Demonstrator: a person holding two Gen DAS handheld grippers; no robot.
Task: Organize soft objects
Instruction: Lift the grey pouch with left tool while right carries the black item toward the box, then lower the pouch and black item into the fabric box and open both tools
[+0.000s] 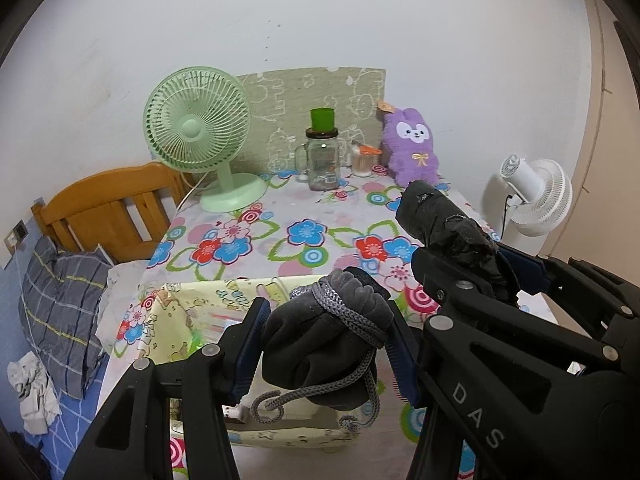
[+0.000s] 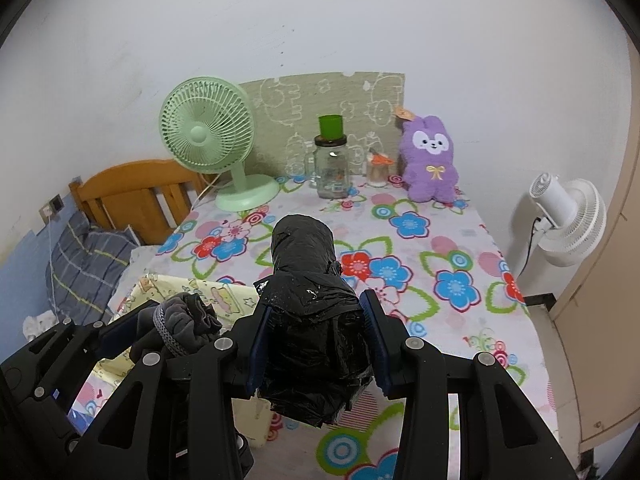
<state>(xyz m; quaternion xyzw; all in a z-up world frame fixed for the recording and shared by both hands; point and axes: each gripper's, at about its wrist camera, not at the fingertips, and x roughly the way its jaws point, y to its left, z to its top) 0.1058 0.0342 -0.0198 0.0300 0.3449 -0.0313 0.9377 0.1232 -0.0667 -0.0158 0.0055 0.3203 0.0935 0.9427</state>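
Flowery cloth covers the table (image 2: 460,248) under us. Our left gripper (image 1: 326,346) squeezes a gray pouch (image 1: 320,344) with a string, held up over the table's near edge. Our right gripper (image 2: 318,342) squeezes a black bundle (image 2: 312,308) just beside it.

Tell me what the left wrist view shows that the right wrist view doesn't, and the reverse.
Left wrist only: the grey drawstring pouch seen whole, cord dangling, pinched between the left gripper fingers.
Right wrist only: the black wrapped bundle seen full length, clamped in the right gripper.
Both: the green fan, glass jar, purple plush, white fan and flowered tablecloth.
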